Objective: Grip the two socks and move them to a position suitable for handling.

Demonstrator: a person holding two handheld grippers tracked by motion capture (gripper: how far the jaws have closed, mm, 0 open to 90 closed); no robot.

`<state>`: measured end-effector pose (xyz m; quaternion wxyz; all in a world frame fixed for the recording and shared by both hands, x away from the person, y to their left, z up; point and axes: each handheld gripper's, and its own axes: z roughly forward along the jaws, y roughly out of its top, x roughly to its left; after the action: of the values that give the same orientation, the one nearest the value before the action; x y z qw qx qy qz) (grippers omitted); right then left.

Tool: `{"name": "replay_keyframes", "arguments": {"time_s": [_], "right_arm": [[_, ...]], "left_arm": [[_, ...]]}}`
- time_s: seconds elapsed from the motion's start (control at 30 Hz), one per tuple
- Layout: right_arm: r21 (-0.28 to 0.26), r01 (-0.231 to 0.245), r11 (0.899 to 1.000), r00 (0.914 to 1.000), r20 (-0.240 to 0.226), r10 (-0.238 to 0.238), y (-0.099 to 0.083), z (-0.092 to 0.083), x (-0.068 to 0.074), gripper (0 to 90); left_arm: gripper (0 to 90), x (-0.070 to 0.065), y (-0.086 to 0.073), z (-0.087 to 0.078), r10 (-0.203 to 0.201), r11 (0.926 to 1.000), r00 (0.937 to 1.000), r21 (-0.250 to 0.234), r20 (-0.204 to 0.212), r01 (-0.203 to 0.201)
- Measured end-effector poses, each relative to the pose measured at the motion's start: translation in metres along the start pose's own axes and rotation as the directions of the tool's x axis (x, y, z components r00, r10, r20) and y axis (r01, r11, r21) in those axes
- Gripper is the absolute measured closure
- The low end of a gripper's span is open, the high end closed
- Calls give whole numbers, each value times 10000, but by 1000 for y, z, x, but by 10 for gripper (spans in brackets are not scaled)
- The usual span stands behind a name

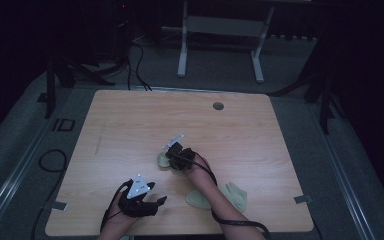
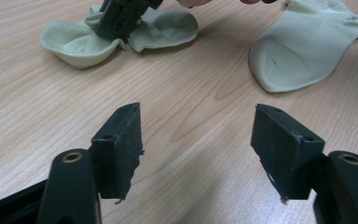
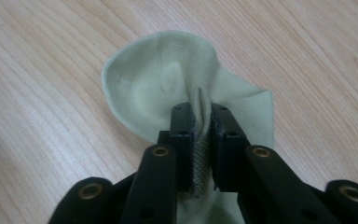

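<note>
You are working at a pale wood-grain bench (image 1: 130, 125) with rounded corners and a small round grey grommet (image 1: 218, 106) near its far edge. The room around it is dim, with grey carpet floor (image 1: 25, 145), black cables (image 1: 135, 65) trailing behind the bench, and a white metal frame (image 1: 220, 40) standing farther back.

There are two pale green fabric socks and two black two-jaw tools.

At the left, near the front edge, your left hand holds the left tool (image 1: 155, 202) low over the bench, pointing right. Its jaws are spread apart with nothing between them, bare wood showing in the gap.

Toward the middle, your right forearm reaches forward from the front edge. The right tool (image 3: 200, 126) points down at the bench, jaws pressed together and pinching a raised fold of the crumpled pale green sock (image 3: 158, 79), which lies on the wood near the bench's centre.

To the right, the second pale green sock (image 1: 225, 196) lies flat near the front edge, beside your right forearm, well apart from the pinched one.
</note>
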<state>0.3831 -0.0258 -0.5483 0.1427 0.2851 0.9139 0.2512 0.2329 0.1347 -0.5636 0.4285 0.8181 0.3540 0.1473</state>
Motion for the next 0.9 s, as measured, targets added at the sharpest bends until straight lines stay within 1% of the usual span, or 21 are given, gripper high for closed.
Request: {"name": "replay_keyframes", "arguments": {"time_s": [0.03,0.1,0.13,0.2,0.3,0.4,0.5,0.57,0.67,0.83,0.9], "right_arm": [[-32,-56,10000,10000,-5,56,0,0,-1,822],[-37,-110,9999,9999,-28,110,1,0,-2,826],[-55,-99,9999,9999,-12,99,1,-2,-3,827],[-170,-141,9998,9999,-25,141,1,-7,-4,828],[-453,-141,9989,9998,-119,136,2,-21,-8,828],[-630,-117,9979,9999,-69,113,3,-34,-11,829],[-801,-168,9966,9998,-71,162,1,-46,-16,828],[-869,-184,9960,9998,-9,184,-2,-53,-20,828],[-830,-284,9961,9995,97,293,-8,-61,-28,828],[-853,-525,9950,9976,405,561,-21,-74,-43,828],[-881,-544,9946,9970,499,589,-25,-79,-48,828]], "left_arm": [[289,0,0,0,-12,10000,10000,34,-15,12],[284,0,-1,1,-34,10000,10000,70,26,34],[275,0,-1,2,-62,9999,10000,96,-16,62],[271,0,-1,3,-46,9999,10000,145,24,46],[272,-1,-2,4,-5,9997,10000,245,45,4],[272,-2,-2,6,-1,9996,10000,280,14,0],[272,-3,-1,5,23,9998,10000,222,23,-23],[272,-2,-1,5,17,9998,10000,223,-24,-17],[272,-2,-1,5,13,9997,10000,224,-57,-12],[272,-1,-1,5,-33,9998,10000,214,-12,33],[272,-1,-1,6,-26,9997,10000,233,-13,26]]}}
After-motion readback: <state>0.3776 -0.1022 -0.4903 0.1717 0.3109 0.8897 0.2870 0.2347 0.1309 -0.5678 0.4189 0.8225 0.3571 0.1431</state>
